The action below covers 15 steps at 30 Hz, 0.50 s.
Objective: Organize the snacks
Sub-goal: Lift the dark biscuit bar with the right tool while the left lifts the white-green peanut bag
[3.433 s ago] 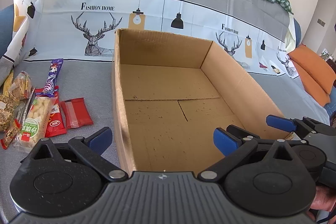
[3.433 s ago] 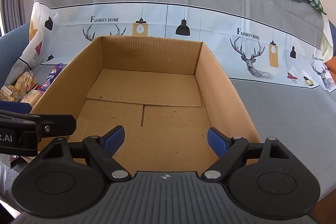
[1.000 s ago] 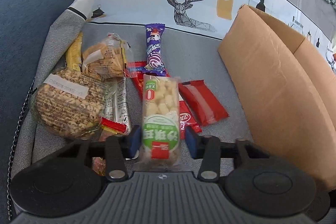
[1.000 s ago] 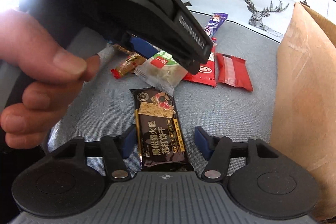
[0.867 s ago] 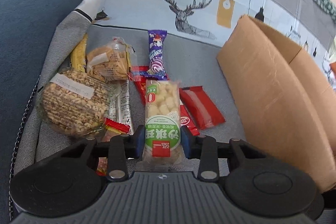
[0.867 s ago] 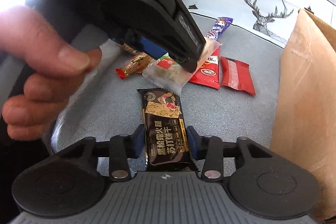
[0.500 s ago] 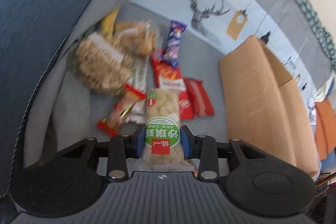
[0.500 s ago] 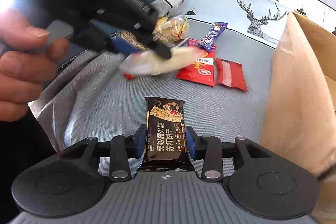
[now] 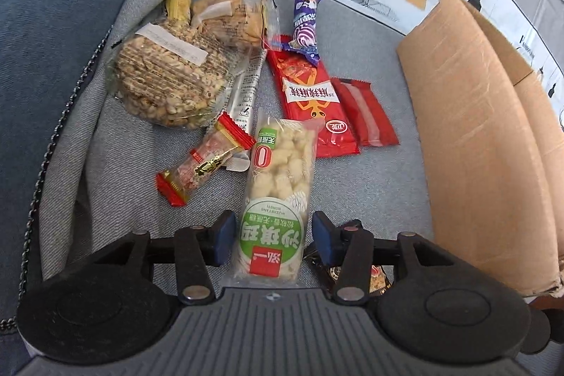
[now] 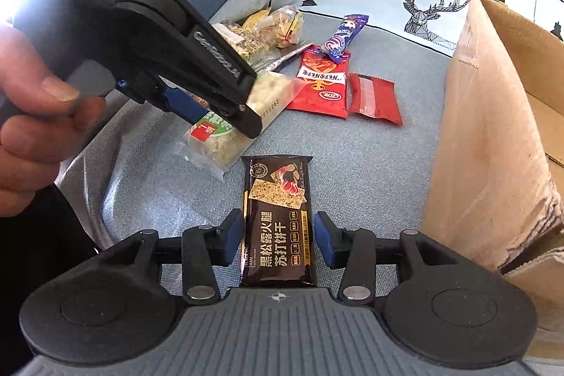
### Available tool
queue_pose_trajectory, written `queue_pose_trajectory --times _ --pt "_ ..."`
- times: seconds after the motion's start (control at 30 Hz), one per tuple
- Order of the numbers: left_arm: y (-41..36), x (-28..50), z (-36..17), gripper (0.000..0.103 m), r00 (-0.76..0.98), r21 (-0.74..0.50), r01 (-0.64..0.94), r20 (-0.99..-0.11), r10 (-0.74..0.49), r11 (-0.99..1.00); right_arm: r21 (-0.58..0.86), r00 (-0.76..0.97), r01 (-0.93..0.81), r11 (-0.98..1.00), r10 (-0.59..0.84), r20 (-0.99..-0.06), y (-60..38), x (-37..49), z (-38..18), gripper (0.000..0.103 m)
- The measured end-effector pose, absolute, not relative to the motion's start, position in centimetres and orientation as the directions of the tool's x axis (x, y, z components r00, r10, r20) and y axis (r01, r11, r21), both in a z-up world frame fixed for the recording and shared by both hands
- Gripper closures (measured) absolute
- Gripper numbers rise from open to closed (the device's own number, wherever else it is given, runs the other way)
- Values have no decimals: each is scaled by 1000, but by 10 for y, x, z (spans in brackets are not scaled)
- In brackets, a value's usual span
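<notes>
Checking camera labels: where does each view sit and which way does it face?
Left wrist: on the left claw, looking down at the snack pile; green-label packet between its just-opened jaws.
Right wrist: on the right claw, looking down at the black cracker packet between its just-opened jaws; left hand shows.
Both show: cardboard box, red packet.
</notes>
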<state>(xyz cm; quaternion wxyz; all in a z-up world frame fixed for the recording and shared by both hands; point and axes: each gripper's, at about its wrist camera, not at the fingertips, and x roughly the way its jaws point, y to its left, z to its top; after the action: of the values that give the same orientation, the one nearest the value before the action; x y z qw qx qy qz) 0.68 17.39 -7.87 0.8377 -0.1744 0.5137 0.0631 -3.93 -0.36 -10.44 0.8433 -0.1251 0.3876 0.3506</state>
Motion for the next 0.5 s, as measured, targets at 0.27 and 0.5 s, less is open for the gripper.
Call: queue_pose_trajectory --times 0.27,0.5 --pt "174 14 -83 42 481 -250 -290 -872 -85 924 74 442 -687 723 497 -747 0 -36 -110 54" --pt "173 17 -84 42 489 -244 -281 -868 -80 928 53 448 -691 721 485 -751 6 -35 -114 54"
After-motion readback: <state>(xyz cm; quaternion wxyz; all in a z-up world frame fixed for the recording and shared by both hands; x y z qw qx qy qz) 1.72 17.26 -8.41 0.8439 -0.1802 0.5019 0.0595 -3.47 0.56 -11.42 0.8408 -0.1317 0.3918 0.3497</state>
